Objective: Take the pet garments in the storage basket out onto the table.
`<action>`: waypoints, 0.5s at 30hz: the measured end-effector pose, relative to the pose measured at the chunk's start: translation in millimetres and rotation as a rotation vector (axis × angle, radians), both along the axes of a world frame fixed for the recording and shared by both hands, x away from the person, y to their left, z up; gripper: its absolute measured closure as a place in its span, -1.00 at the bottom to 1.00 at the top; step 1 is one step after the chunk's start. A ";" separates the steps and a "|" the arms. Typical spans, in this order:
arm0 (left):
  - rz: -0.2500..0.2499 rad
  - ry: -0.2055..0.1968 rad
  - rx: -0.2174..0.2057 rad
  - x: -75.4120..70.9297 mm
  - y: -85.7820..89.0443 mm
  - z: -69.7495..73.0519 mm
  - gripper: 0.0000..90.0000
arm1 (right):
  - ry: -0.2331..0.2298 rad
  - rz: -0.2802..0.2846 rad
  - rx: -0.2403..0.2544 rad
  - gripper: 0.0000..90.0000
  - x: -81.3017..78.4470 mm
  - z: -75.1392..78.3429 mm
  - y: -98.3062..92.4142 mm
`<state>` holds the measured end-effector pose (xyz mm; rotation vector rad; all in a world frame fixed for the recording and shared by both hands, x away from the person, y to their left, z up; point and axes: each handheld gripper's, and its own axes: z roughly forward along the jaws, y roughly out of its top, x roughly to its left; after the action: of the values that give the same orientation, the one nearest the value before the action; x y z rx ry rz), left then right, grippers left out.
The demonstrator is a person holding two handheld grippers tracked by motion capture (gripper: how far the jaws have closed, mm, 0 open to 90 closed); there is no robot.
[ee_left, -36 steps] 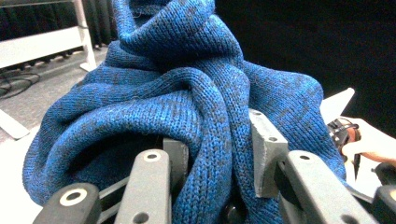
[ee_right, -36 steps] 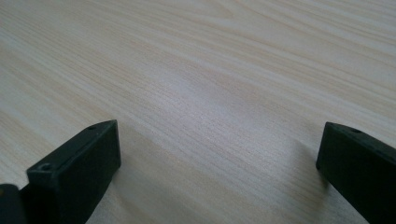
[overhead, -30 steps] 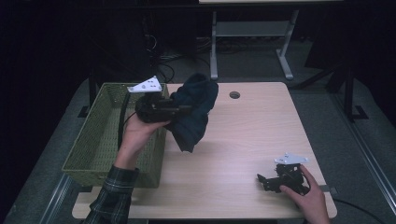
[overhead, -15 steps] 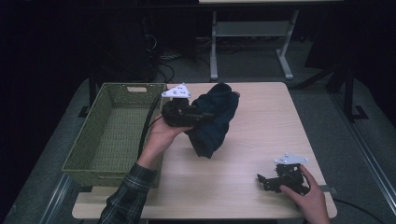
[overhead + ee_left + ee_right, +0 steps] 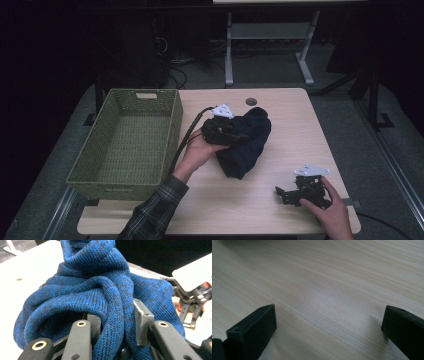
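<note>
Now the left tongs (image 5: 234, 136) are pinching a bunched-up blue knit cloth (image 5: 247, 145) near the middle of the high view. In the left gripper view a thick fold of the cloth (image 5: 100, 302) is squeezed tight between the two jaws. The cloth hangs low and its bottom end looks like it touches the worktop (image 5: 280, 210), just right of the green basket (image 5: 125, 145) on the left side of the frame. The basket has nothing in it that I can see.

The right tongs (image 5: 287, 192) sit at the lower right of the high view, resting on the worktop, well apart from the cloth. In the right gripper view the two jaws are spread wide with bare wood between them.

I think the step in hand is bringing the cloth out onto the worktop and setting it down. The next move calls for lowering the cloth until it lies flat on the wood, then letting go, or the right tongs coming over to grab another part so the cloth can be spread.

A moment before, the cloth was held higher and right at the edge of the basket. It has gone to the right and down since then. The right tongs have stayed in the same spot
</note>
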<state>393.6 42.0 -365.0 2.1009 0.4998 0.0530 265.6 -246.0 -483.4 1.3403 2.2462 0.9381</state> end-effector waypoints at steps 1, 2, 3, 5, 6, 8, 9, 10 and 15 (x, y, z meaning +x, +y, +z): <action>0.000 -0.001 0.005 1.0 -1.9 -2.1 0.43 | 0.000 0.000 0.000 -1.00 0.0 0.0 0.0; 0.001 0.000 0.009 1.9 -3.8 -4.0 0.43 | 0.000 0.000 0.000 -1.00 0.0 0.0 0.0; 0.005 -0.001 0.014 3.5 -6.6 -7.0 0.43 | 0.000 0.000 0.000 -1.00 0.0 0.0 -0.1; 0.011 -0.001 0.020 5.8 -11.9 -12.2 0.43 | 0.000 0.000 -0.001 -1.00 0.0 0.0 -0.1; 0.008 -0.003 0.029 7.4 -14.8 -15.0 0.43 | 0.004 -0.002 0.001 -1.00 -0.2 0.1 0.1; 0.008 0.002 0.040 9.4 -21.5 -21.8 0.43 | 0.002 0.000 -0.001 -1.00 -0.1 0.0 -0.1; 0.004 0.004 0.049 10.2 -25.2 -25.3 0.43 | 0.002 0.001 -0.002 -1.00 -0.1 0.0 -0.1; 0.003 0.007 0.057 11.0 -29.0 -28.8 0.43 | 0.002 0.001 -0.002 -1.00 -0.1 0.0 -0.1; 0.000 0.014 0.102 15.4 -46.3 -44.3 0.43 | 0.003 -0.001 0.001 -1.00 -0.2 0.1 0.0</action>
<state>409.1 -4.3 -409.3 2.2024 0.5146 0.0654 265.4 -245.9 -483.2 1.3439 2.2480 0.9374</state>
